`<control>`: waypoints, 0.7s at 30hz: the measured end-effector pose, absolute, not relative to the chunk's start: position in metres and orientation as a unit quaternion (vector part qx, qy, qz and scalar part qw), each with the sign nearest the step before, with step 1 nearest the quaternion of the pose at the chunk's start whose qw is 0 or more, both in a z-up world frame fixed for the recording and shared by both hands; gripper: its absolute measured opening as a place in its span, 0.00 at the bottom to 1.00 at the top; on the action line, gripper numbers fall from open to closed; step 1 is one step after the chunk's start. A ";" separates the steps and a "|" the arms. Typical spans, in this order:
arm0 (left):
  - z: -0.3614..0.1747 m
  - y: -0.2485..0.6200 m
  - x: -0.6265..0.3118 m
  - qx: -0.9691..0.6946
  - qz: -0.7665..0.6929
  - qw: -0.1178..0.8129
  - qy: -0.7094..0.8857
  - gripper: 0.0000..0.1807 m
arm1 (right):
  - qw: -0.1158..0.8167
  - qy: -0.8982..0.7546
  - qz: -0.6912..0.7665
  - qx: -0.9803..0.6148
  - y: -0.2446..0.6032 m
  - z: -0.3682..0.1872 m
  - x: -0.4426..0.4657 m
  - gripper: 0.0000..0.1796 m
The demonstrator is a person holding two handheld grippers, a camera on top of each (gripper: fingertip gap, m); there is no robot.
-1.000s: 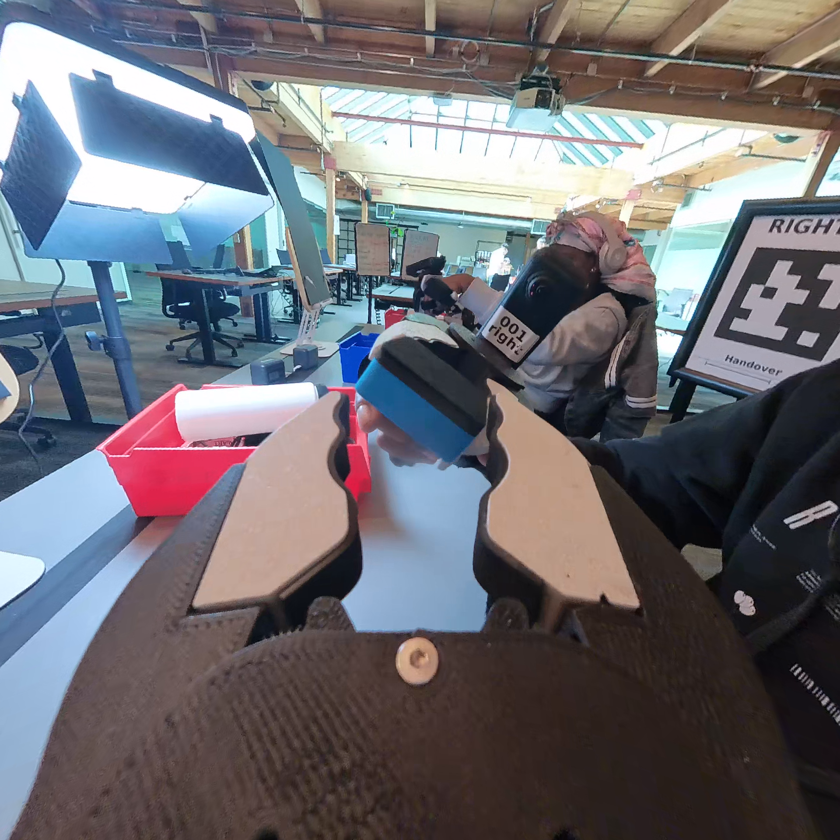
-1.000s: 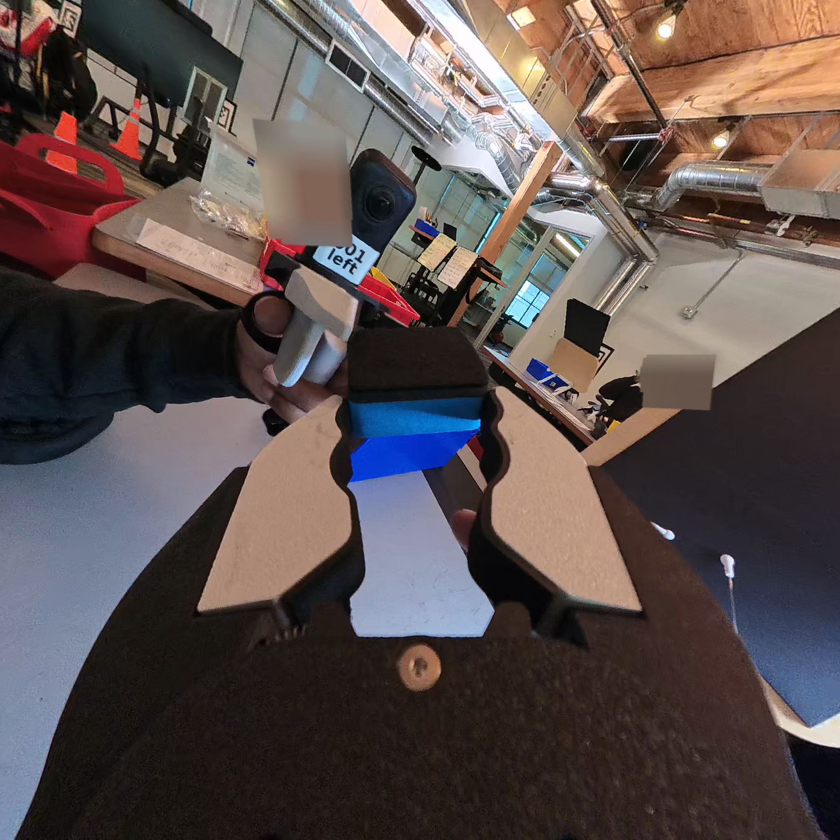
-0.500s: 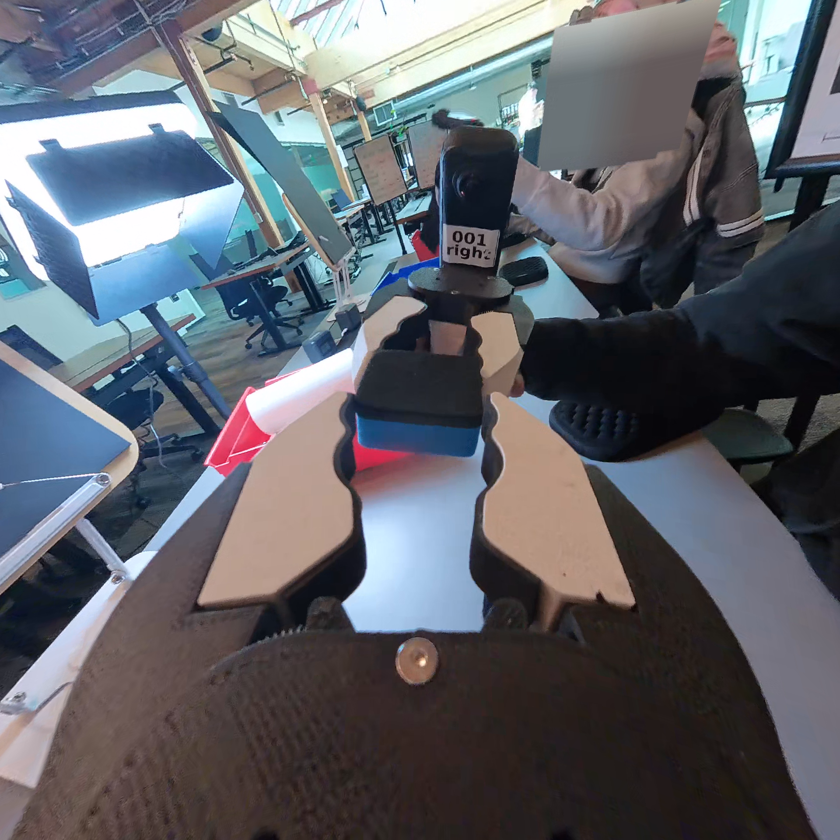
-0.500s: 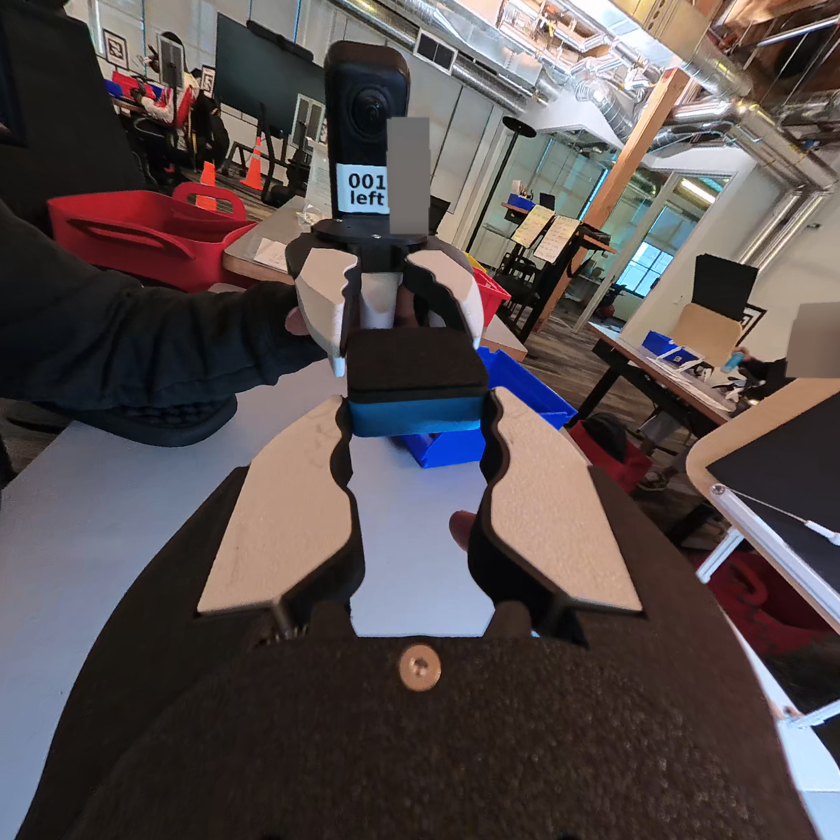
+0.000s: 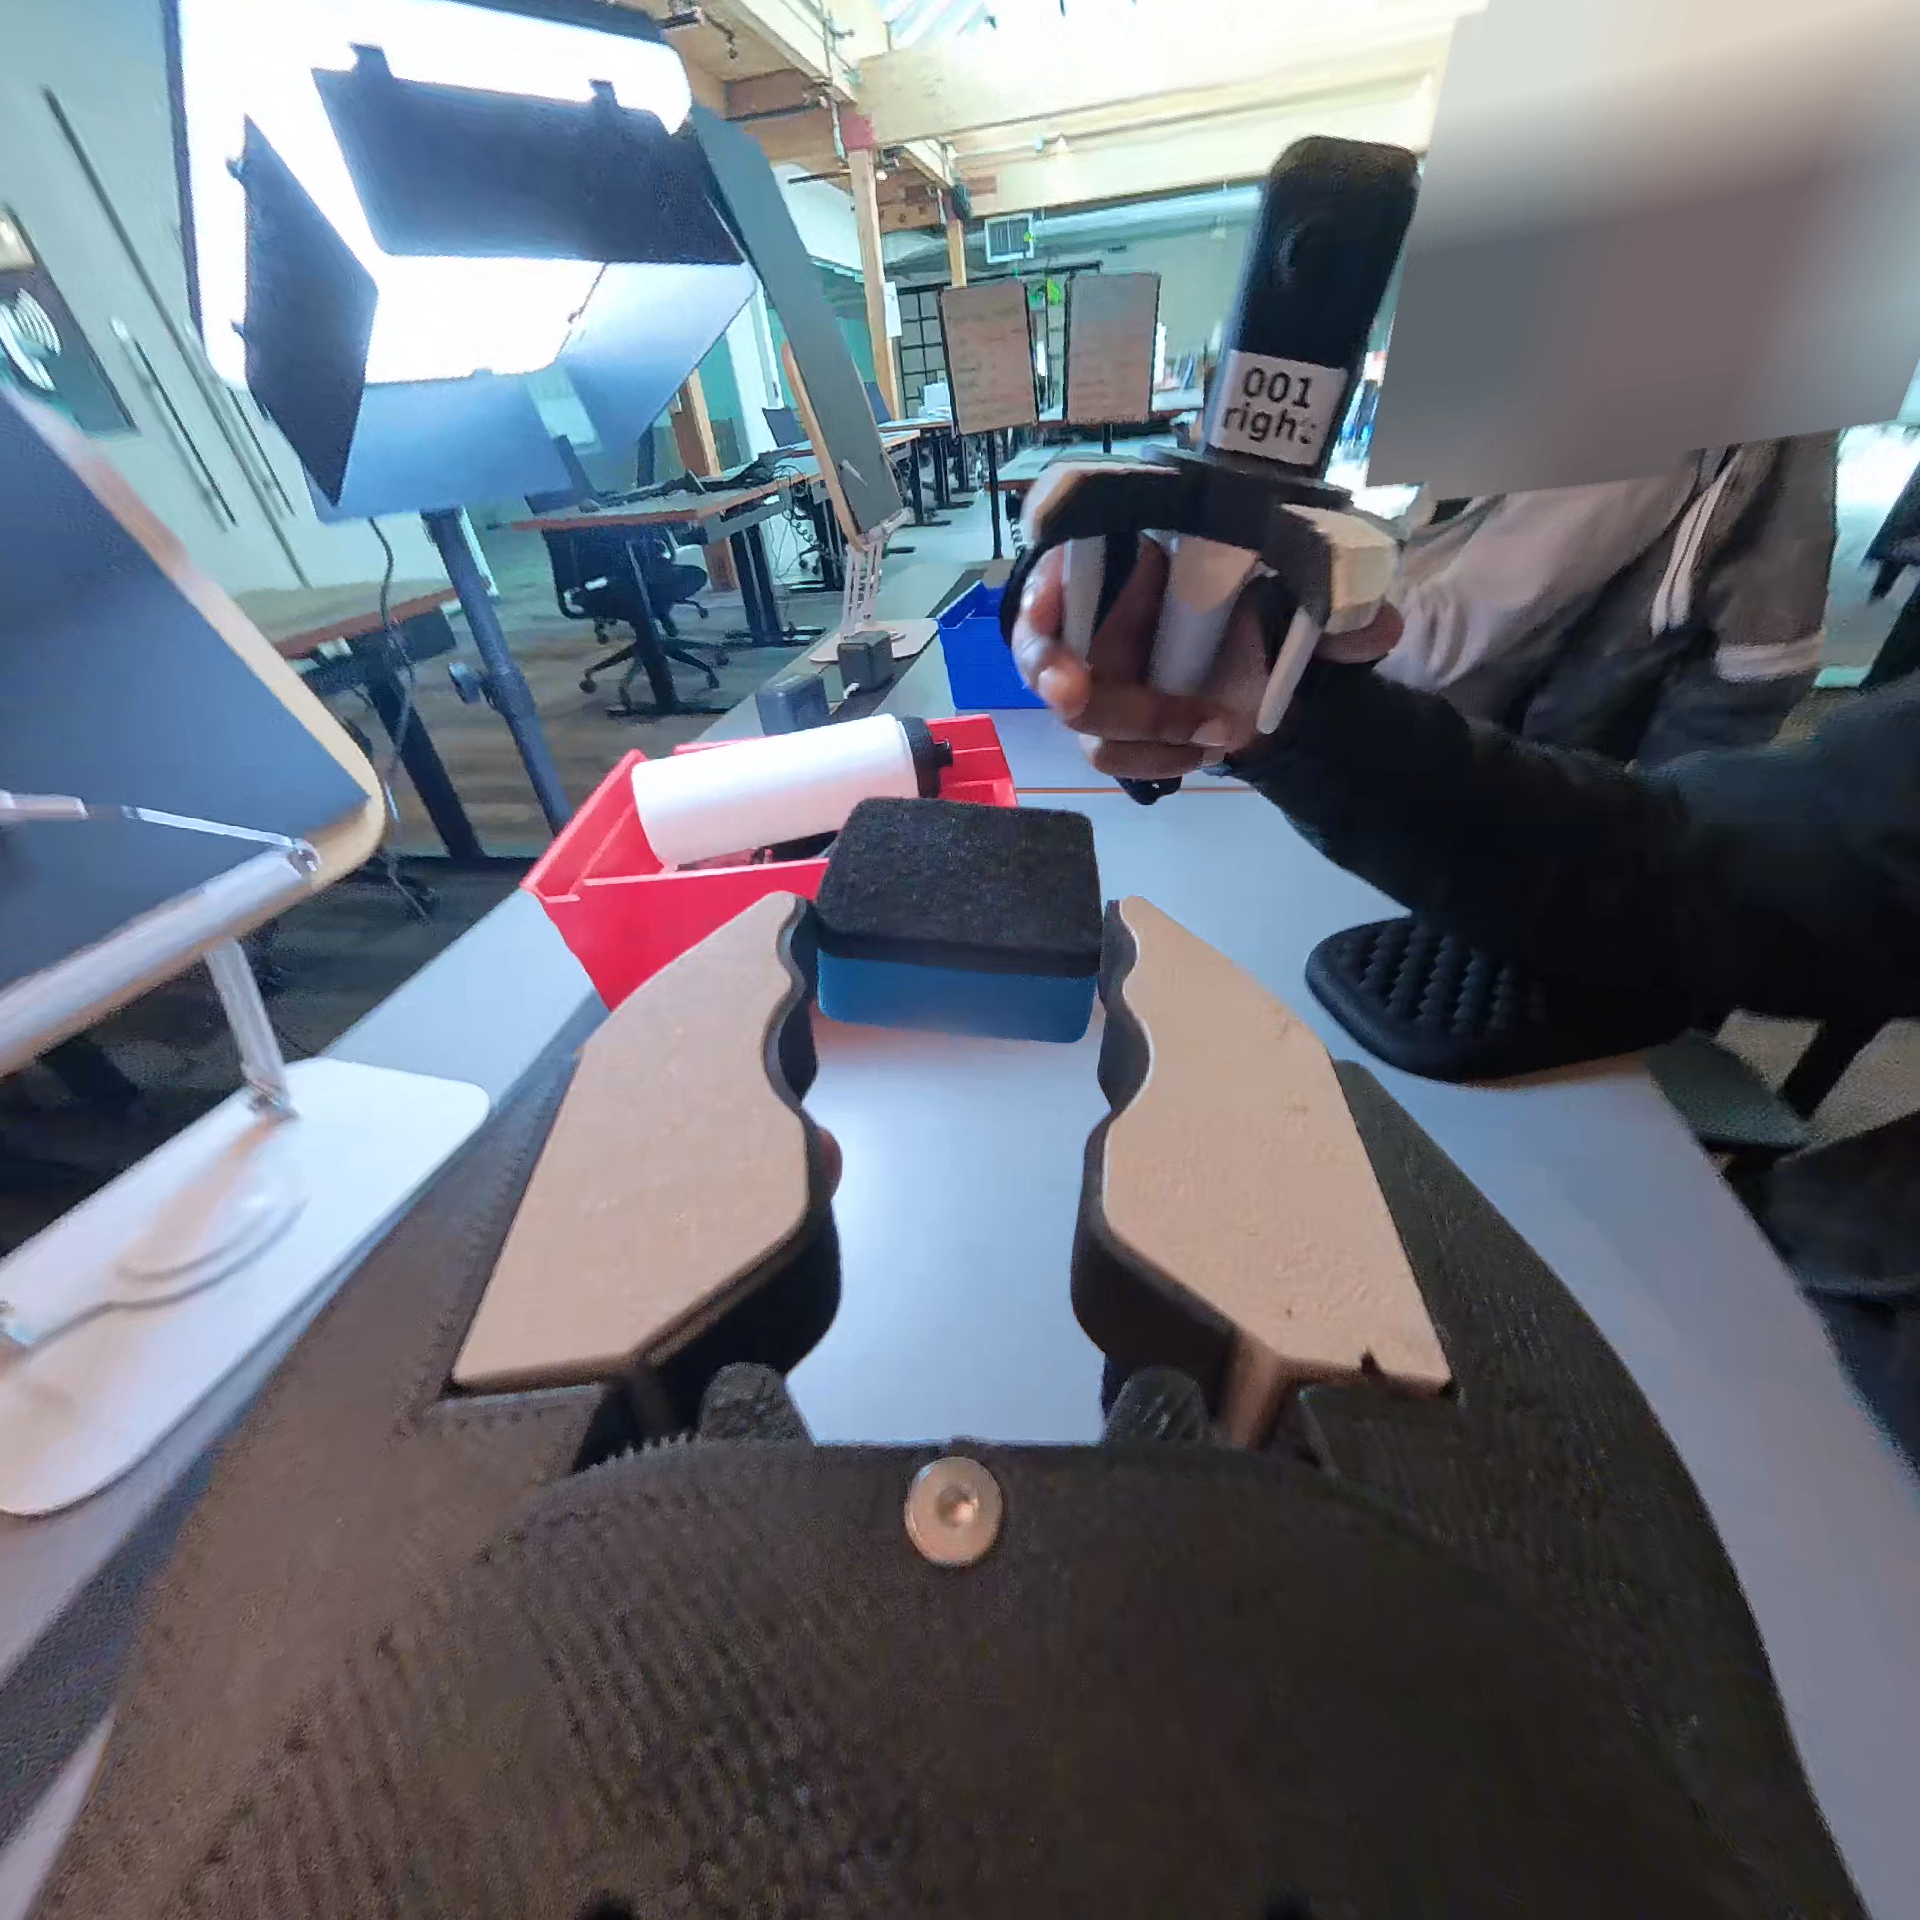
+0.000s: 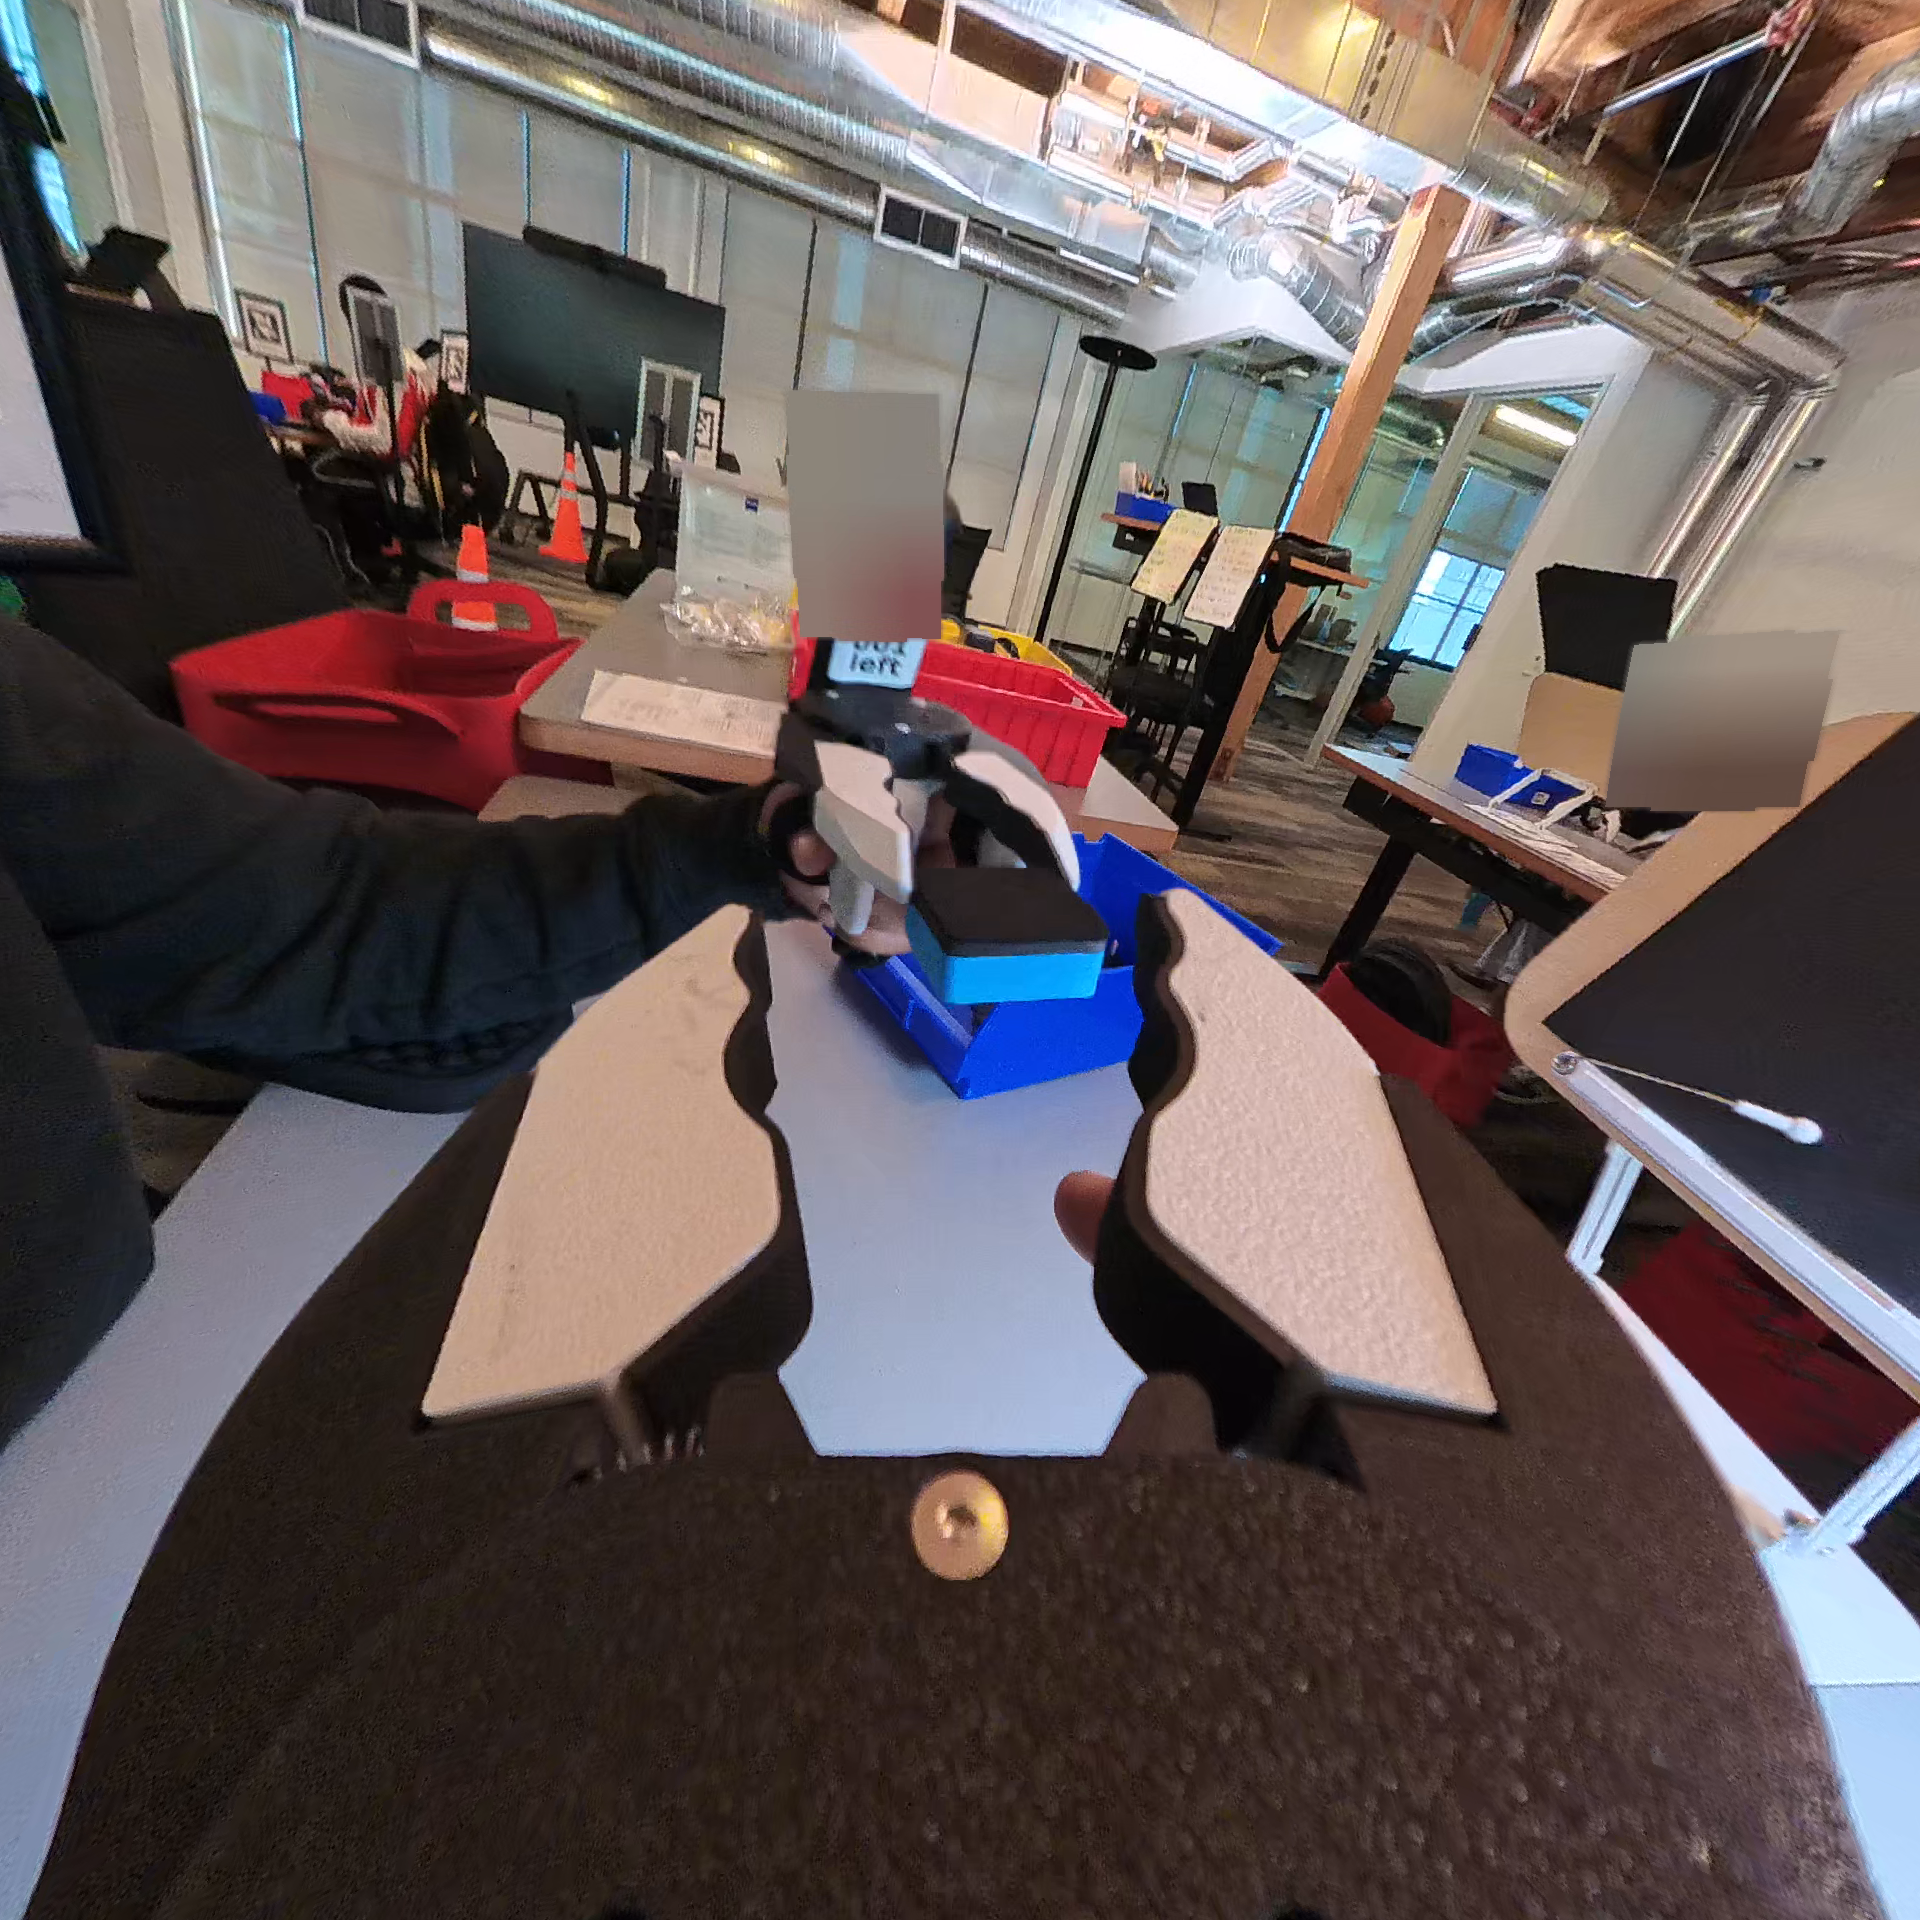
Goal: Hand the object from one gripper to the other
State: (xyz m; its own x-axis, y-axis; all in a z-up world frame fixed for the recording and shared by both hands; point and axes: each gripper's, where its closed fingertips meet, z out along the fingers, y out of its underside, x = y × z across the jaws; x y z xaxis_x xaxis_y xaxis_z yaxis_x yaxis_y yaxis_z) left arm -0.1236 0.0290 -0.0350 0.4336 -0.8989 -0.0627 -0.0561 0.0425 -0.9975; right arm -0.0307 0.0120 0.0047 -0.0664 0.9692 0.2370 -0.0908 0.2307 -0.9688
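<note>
The whiteboard eraser (image 5: 956,940) — black felt pad on top, blue body below — sits clamped between the fingertips of the left gripper (image 5: 954,966), held in the air above the grey table (image 5: 1226,914). The right gripper (image 6: 951,997) is spread wide with nothing between its fingers; in its own view the eraser lies well ahead of its tips, carried by the left gripper farther off.

Each gripper carries a black camera stalk with a white label bearing printed characters; the one on the left gripper's stalk is half covered by a blur patch.

Taking the eraser as the landmark: in the left wrist view a red bin (image 5: 623,904) stands just behind and to the left of it, with a white roll (image 5: 774,795) lying across its top, and a lit studio light panel (image 5: 436,239) stands farther back on that side. The right gripper shows above and right of the eraser, gripped by a hand (image 5: 1143,665) in a dark sleeve.

Only the right wrist view shows the blue bin (image 6: 1023,1023) directly behind and below the eraser, and — far behind it to the left — orange traffic cones (image 6: 566,509) and a dark wall screen (image 6: 592,332).
</note>
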 end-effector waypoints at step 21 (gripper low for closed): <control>-0.072 0.015 -0.088 -0.648 -0.316 0.508 0.471 0.29 | 0.422 -0.632 0.398 -0.514 0.023 -0.080 -0.062 0.36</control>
State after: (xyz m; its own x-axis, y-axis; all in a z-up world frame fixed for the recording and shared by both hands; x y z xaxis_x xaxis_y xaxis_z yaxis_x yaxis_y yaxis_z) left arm -0.0877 0.0154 -0.0721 0.3565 -0.9318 -0.0690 -0.2899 -0.0401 -0.9562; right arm -0.0621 0.0226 -0.0797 -0.1159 0.9854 0.1250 0.3137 0.1558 -0.9367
